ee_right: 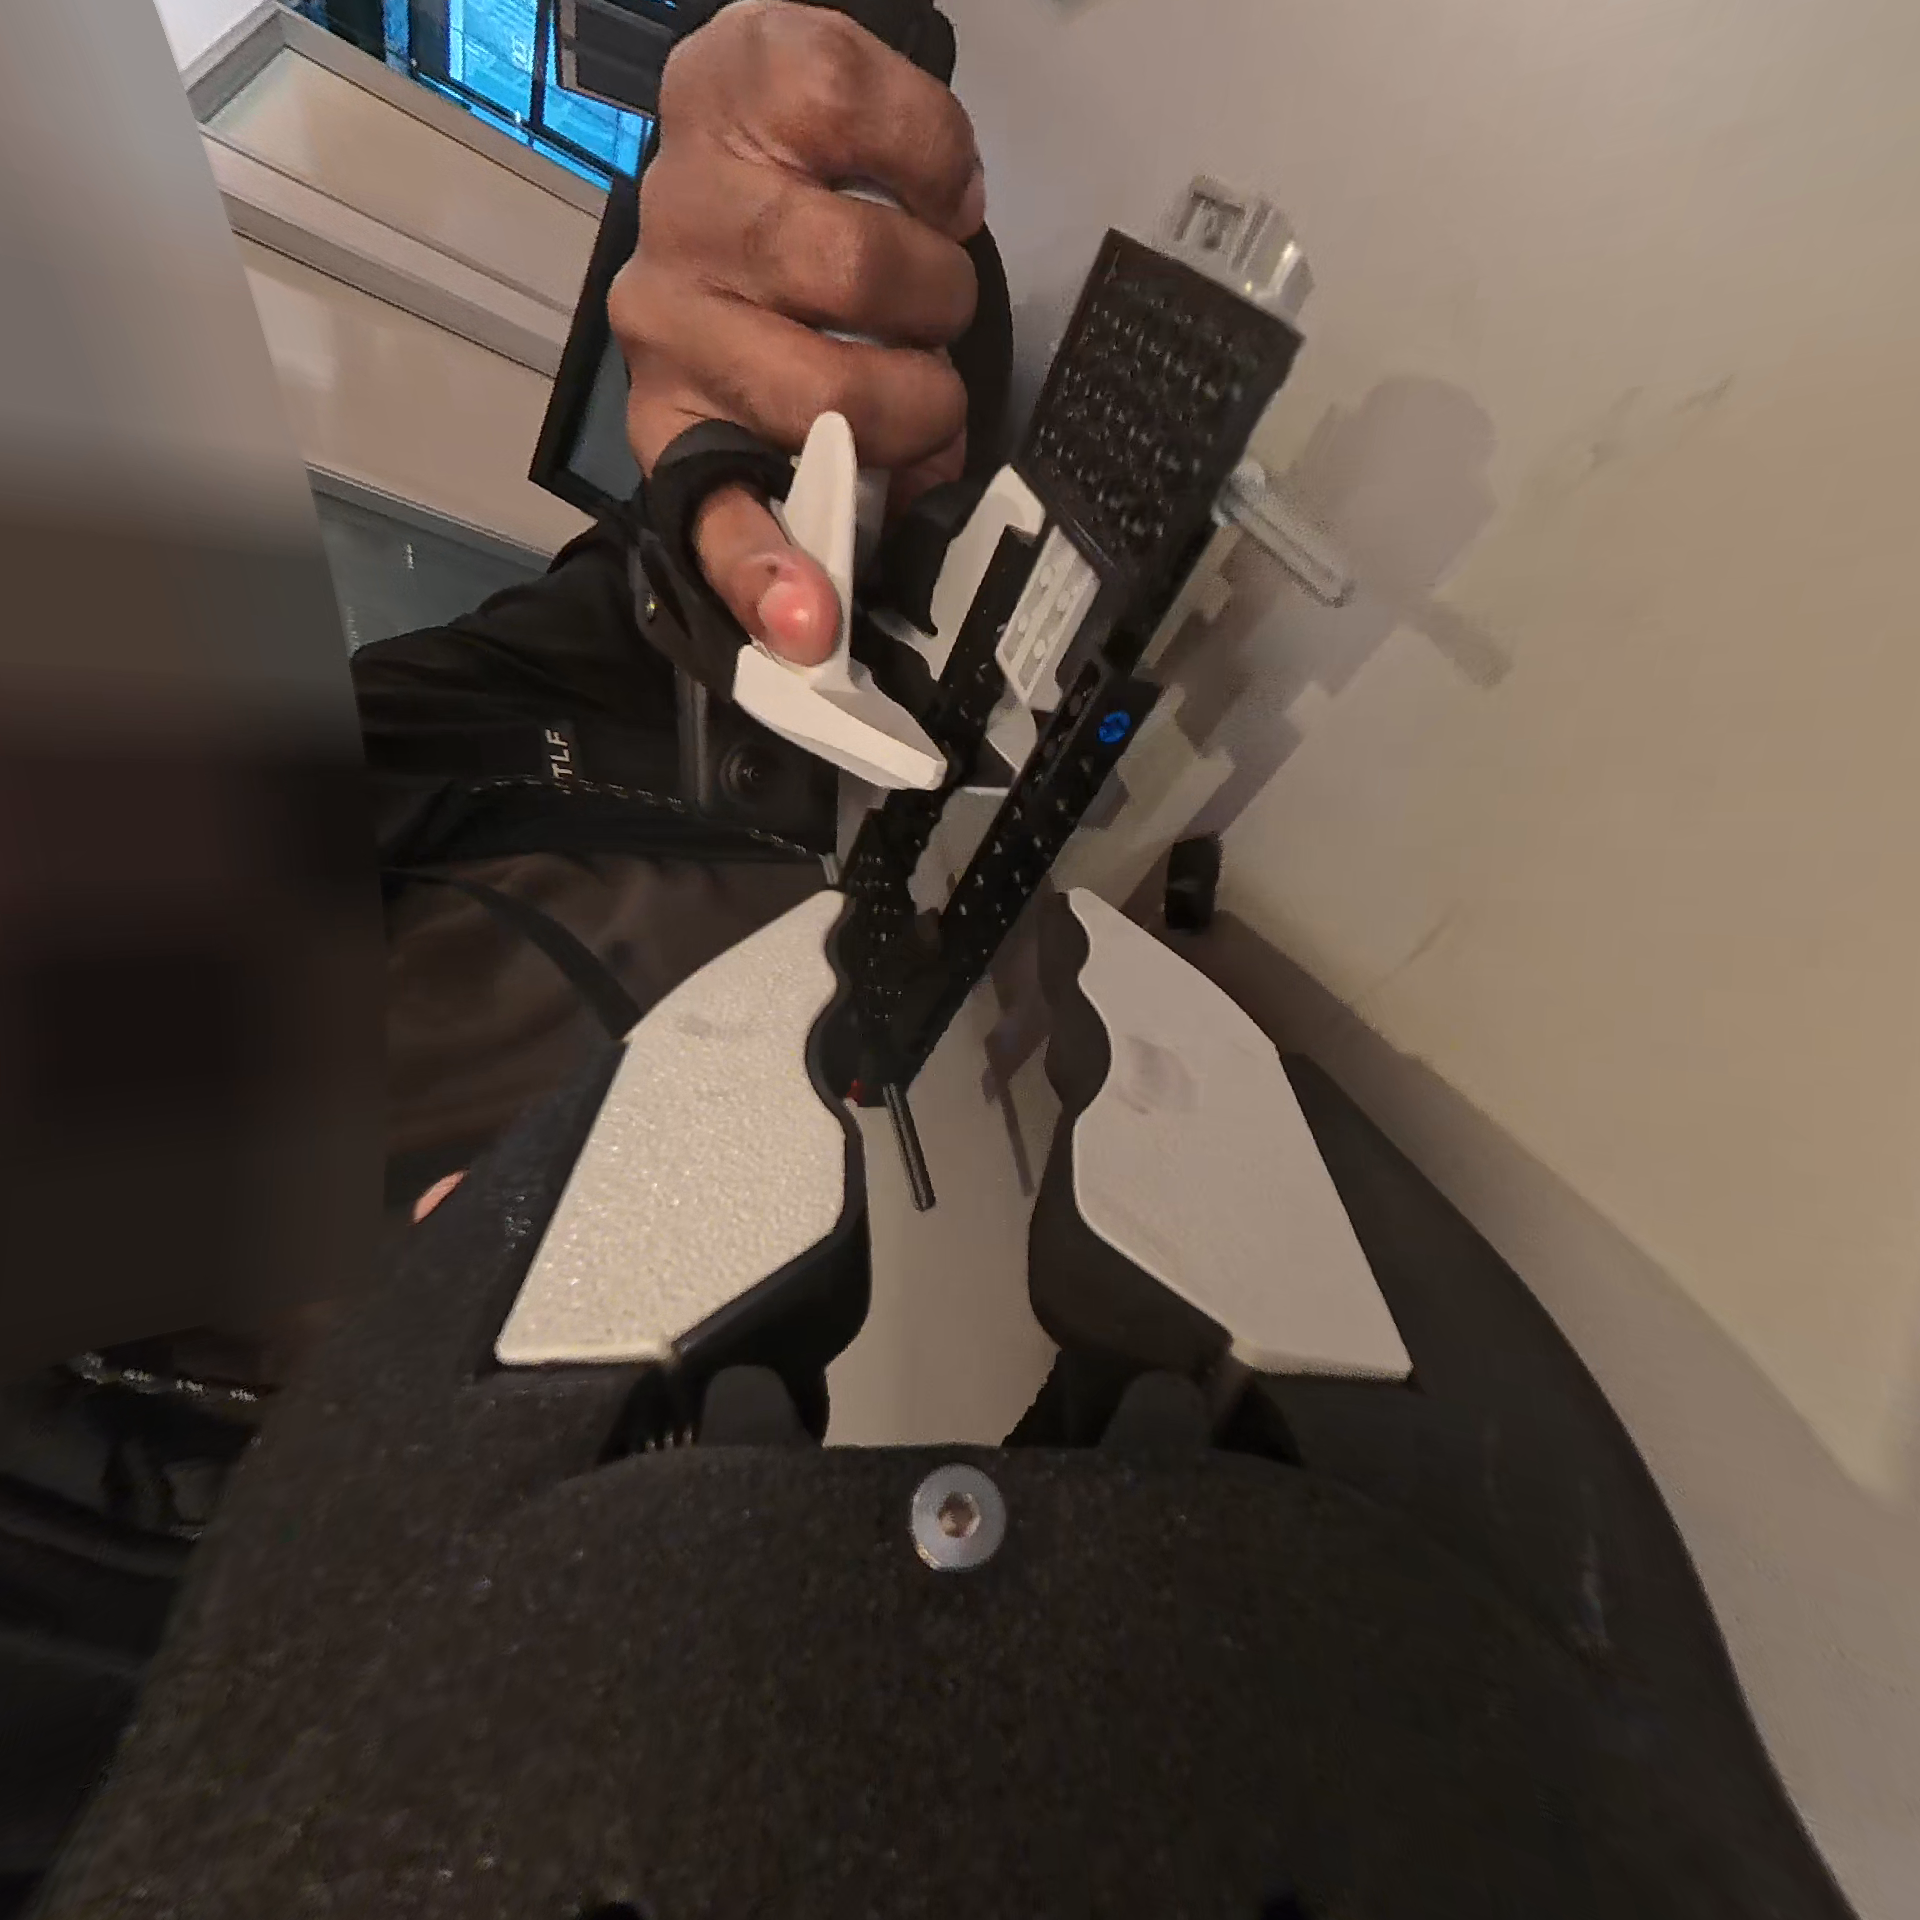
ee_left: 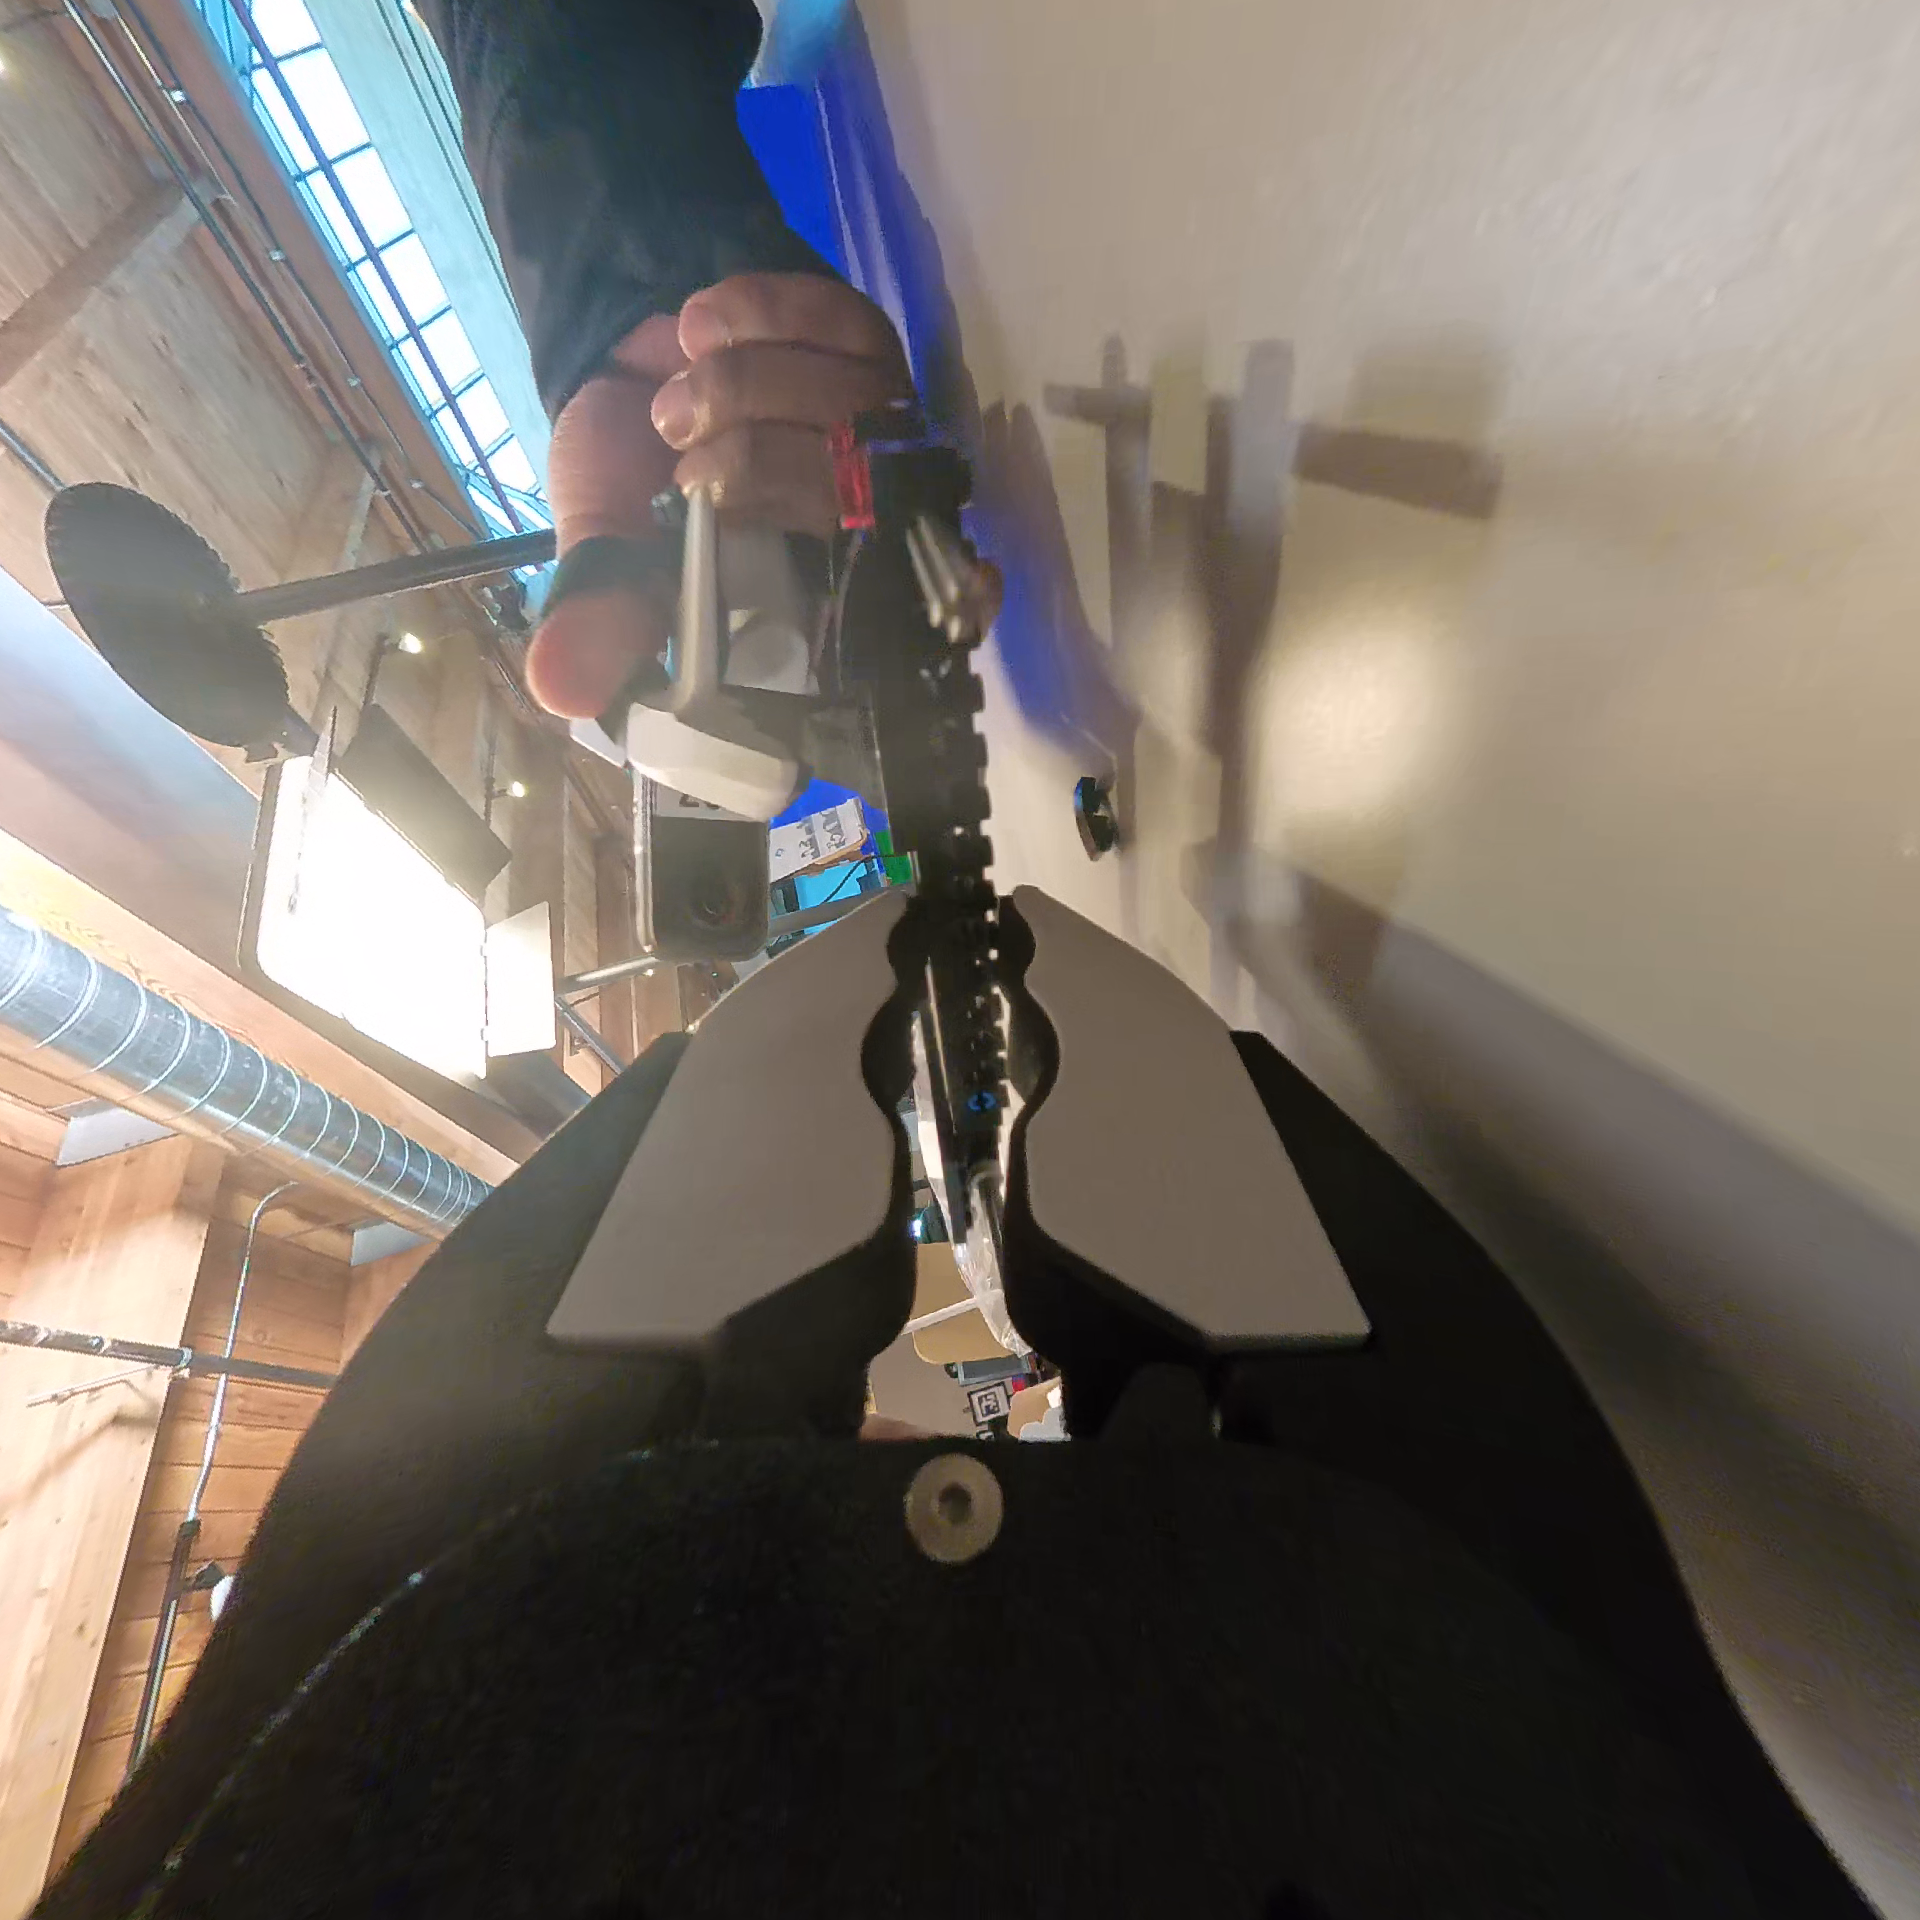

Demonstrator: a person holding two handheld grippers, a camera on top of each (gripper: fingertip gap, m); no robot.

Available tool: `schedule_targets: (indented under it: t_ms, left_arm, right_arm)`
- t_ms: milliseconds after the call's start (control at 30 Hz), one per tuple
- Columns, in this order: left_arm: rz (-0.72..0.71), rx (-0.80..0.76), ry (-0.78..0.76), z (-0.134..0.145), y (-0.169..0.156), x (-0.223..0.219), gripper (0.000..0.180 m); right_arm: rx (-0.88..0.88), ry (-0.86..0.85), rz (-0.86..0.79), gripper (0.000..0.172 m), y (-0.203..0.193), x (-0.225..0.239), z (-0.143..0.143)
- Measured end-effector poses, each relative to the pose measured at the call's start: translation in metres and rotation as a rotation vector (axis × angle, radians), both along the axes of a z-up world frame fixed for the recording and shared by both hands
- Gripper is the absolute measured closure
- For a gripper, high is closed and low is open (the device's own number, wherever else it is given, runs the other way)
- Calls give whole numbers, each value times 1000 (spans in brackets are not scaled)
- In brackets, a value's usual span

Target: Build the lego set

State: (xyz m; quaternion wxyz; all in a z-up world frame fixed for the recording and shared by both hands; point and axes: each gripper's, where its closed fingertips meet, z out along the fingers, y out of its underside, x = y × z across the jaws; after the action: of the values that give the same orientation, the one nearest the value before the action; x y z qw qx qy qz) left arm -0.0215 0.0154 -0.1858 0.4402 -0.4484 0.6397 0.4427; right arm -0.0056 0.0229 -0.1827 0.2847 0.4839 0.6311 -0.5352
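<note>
Black plastic is what both of my tools meet on: a long black strip (ee_left: 961,790) full of small holes, part of a toy-like assembly that hangs in the air between them. My left gripper (ee_left: 961,904) is closed narrow on one end of this strip, with both dark pads against its sides, and a blue pin (ee_left: 982,1101) in the strip sits just between my fingers. The strip runs forward from there to my right gripper, which my right hand (ee_left: 727,436) holds, and a small red piece (ee_left: 847,478) is on the assembly at that far end. In the right wrist view my right gripper (ee_right: 956,904) is partly open. The strip leans against the pad on the left side of the picture, and between the strip and the other pad I see a clear gap. A thin dark rod (ee_right: 912,1153) sticks out of the strip end into this gap. Higher on the assembly there is a wide black plate with holes (ee_right: 1153,416). A pale surface (ee_right: 1558,727) lies just behind everything, and a small black round thing (ee_left: 1093,821) rests on it near the strip.
</note>
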Motion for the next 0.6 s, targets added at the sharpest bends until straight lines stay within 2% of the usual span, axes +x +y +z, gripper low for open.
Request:
schedule_targets:
  t_ms: [267,367,467,600]
  left_arm:
    - [14,-5,-30,-4,1,3,168]
    - [47,57,-29,2,5,2,169]
    - [62,115,-19,9,6,-1,169]
    - [72,118,-22,6,6,-2,169]
  right_arm:
    - [57,-19,-5,142,1,1,-10]
    - [65,-13,-2,140,0,4,-10]
    - [33,-1,-10,139,1,5,-4]
    - [-16,18,-54,139,6,0,7]
